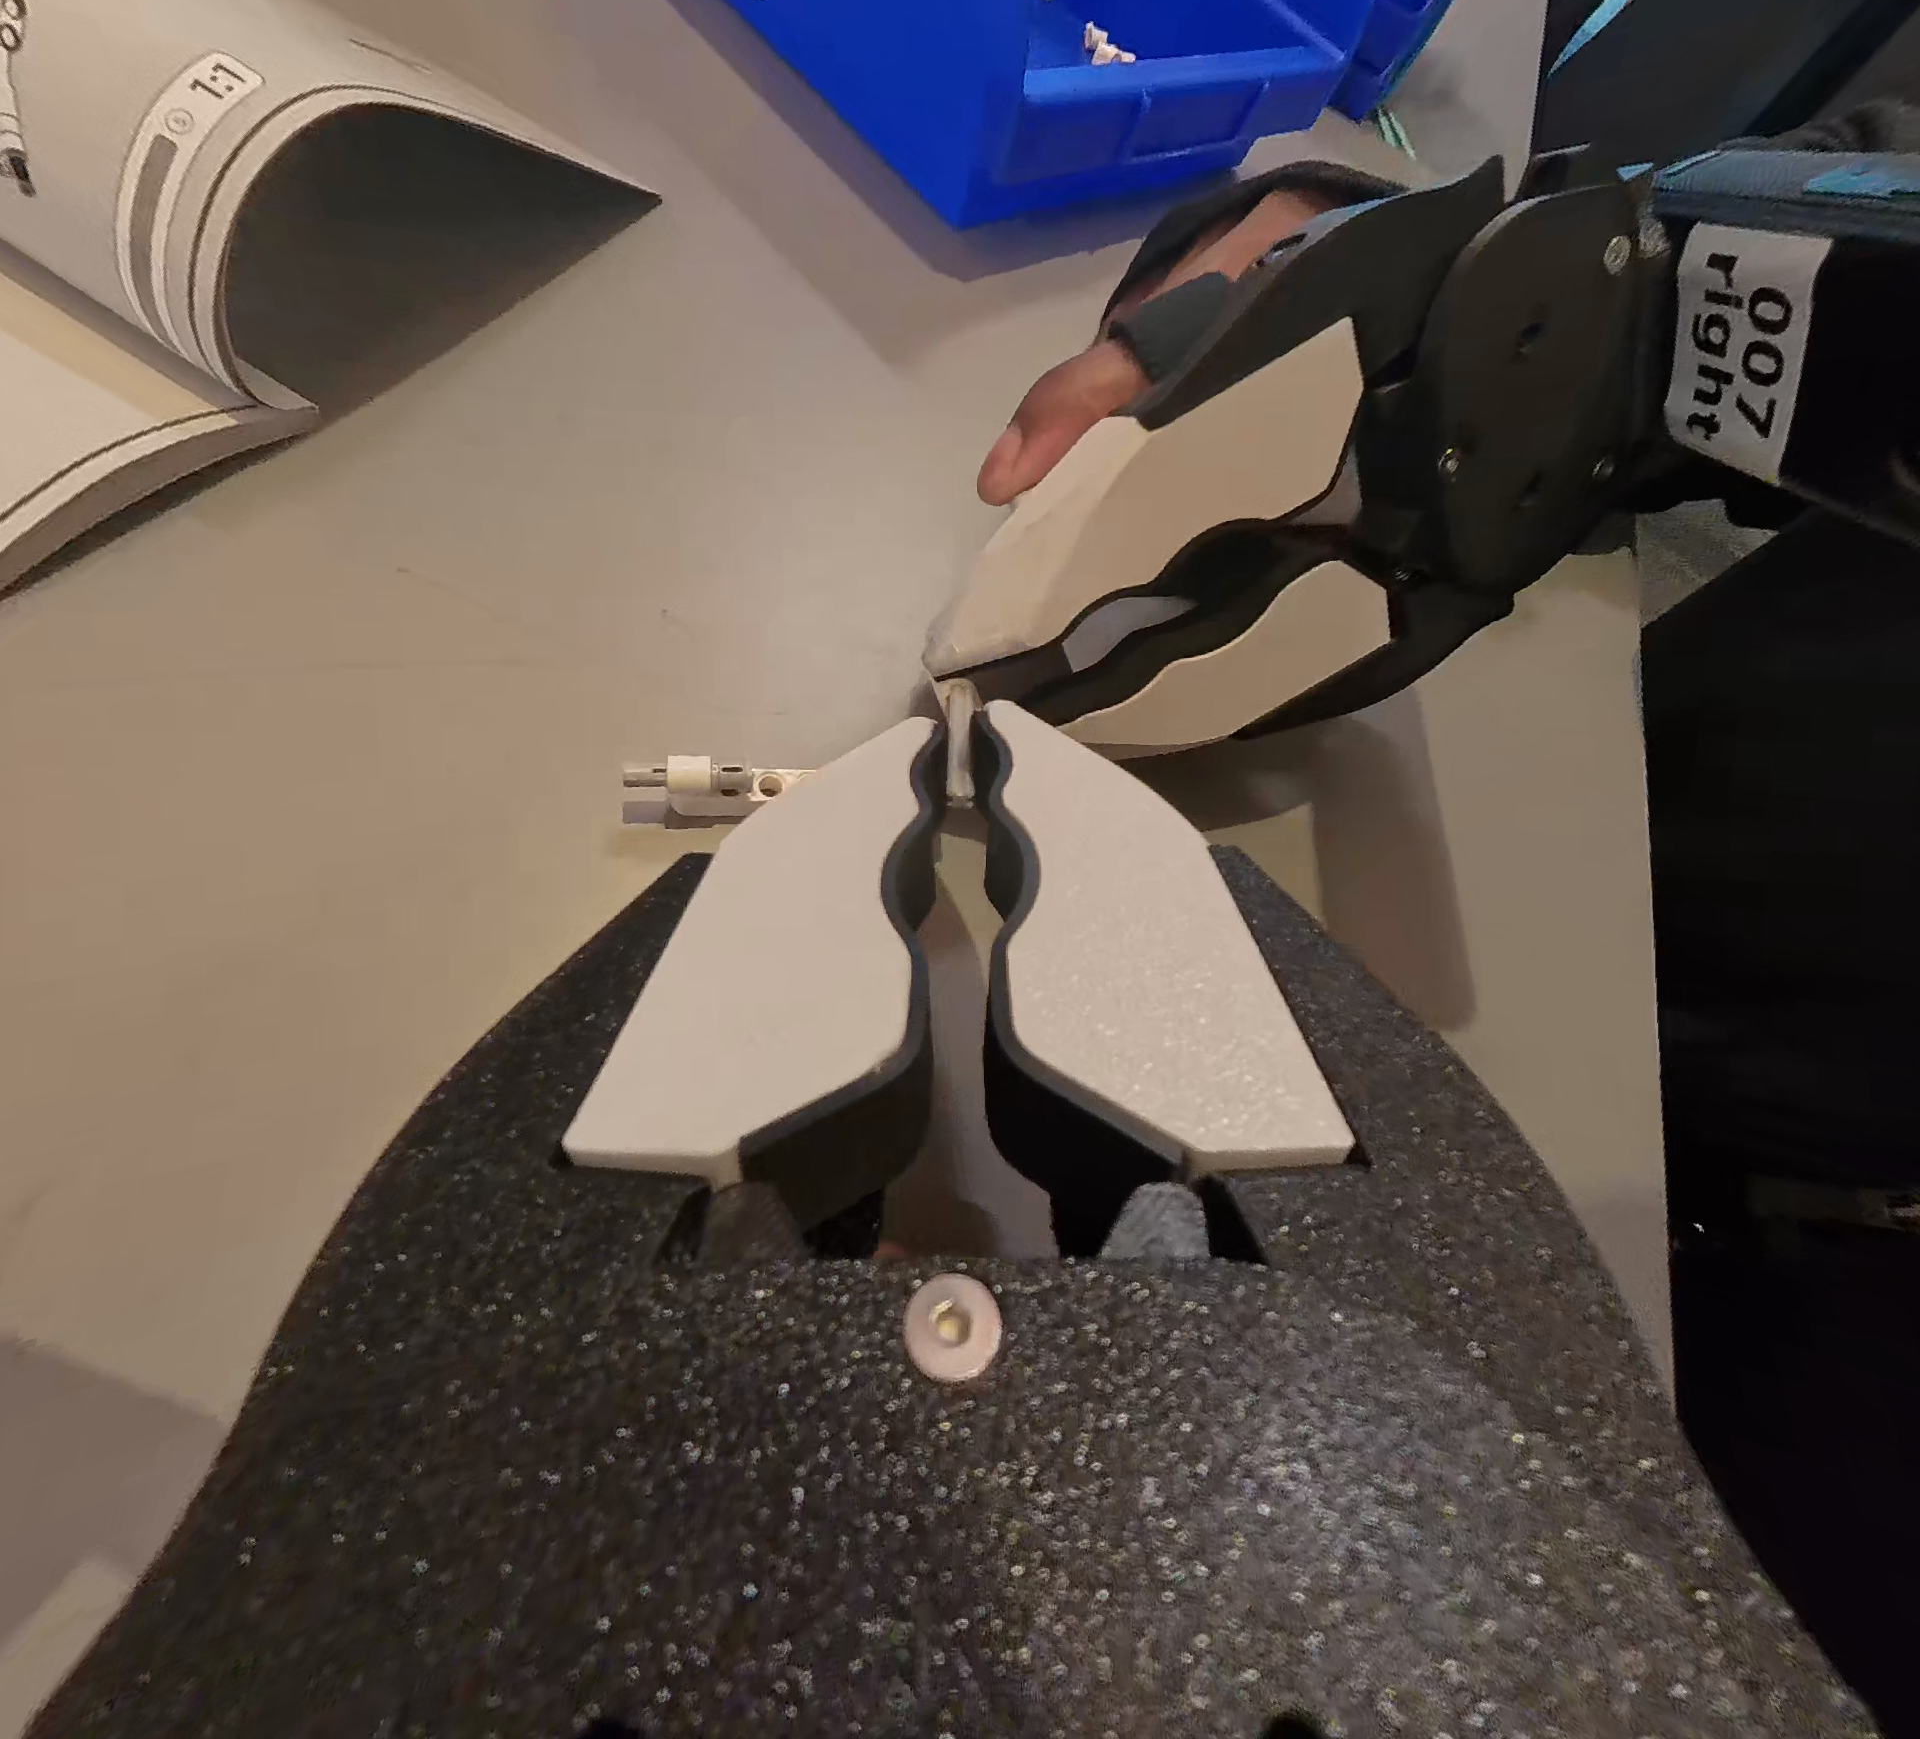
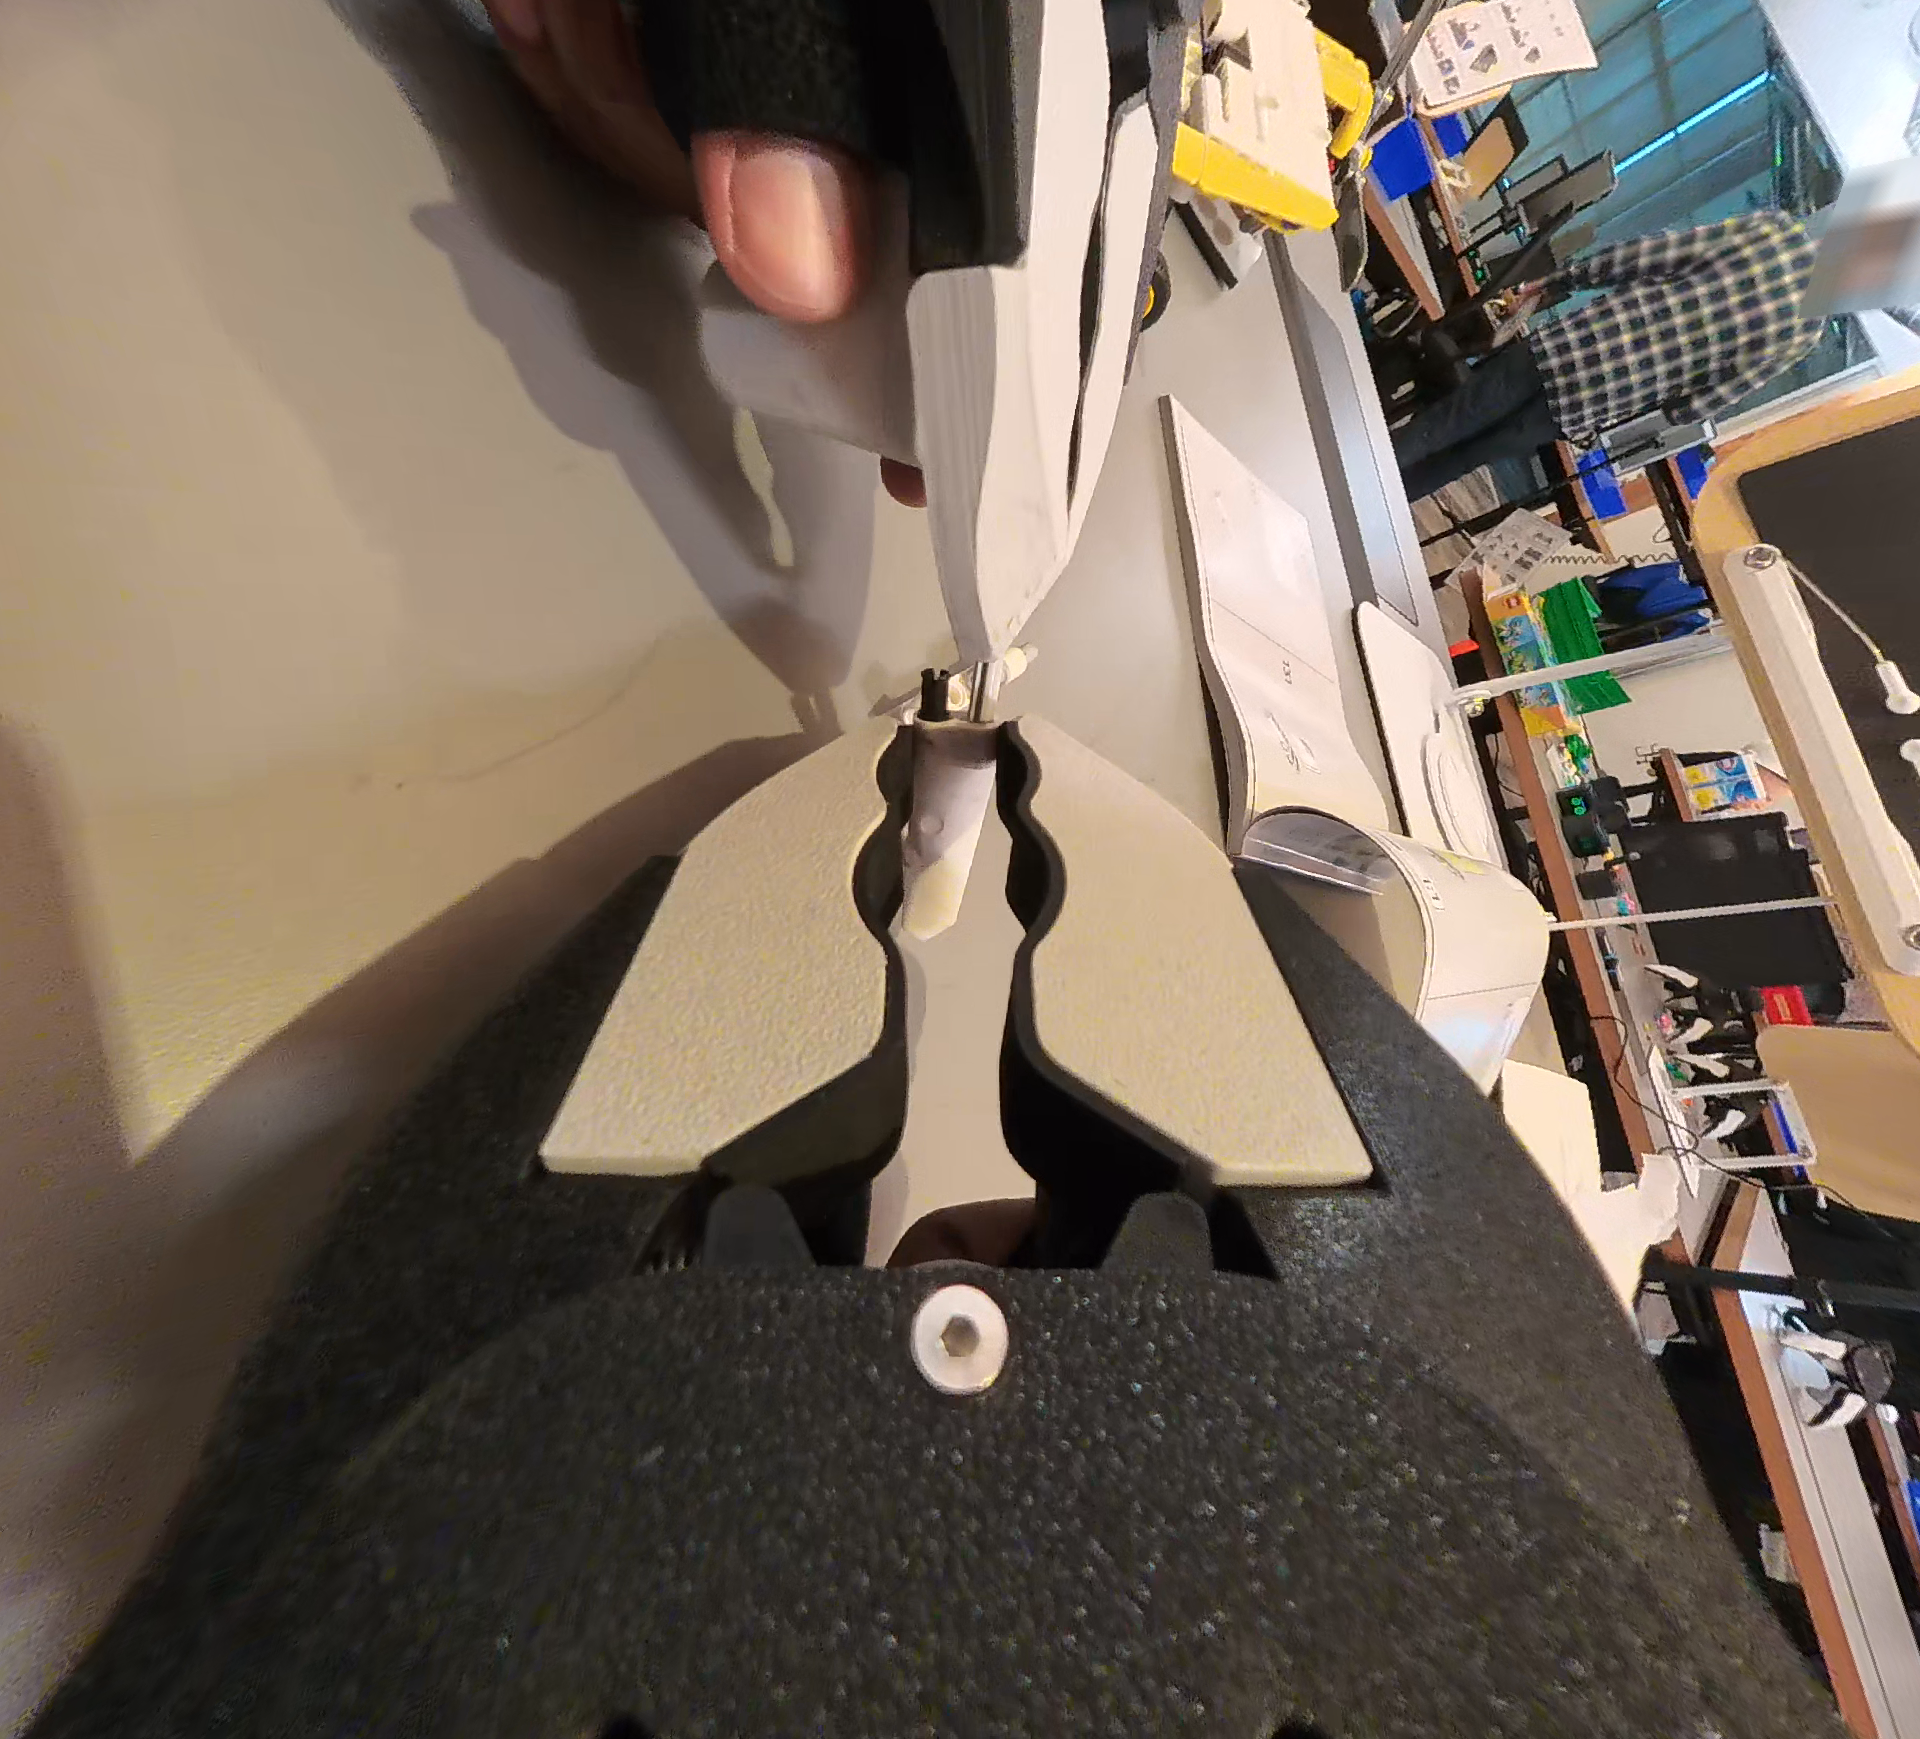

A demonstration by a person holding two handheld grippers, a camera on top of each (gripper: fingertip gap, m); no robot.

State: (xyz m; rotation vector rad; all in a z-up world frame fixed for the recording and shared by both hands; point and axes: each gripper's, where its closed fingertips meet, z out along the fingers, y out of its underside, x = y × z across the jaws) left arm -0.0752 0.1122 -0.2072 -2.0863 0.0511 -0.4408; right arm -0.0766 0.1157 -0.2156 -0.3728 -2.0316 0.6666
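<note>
The left gripper (image 1: pixel 961 733) has its fingers closed on a thin grey pin (image 1: pixel 960 754), their pads pressing its sides. The right gripper (image 2: pixel 951 744) clamps a white toy-brick piece (image 2: pixel 940 837) – a black pin (image 2: pixel 933 690) juts from its end – and the two tips meet just above the desk (image 1: pixel 520 567). Just left lies a white-and-grey assembly (image 1: pixel 707 780); beyond, an open instruction booklet (image 1: pixel 208 235) and blue bins (image 1: pixel 987 27) crowd the far side.
</note>
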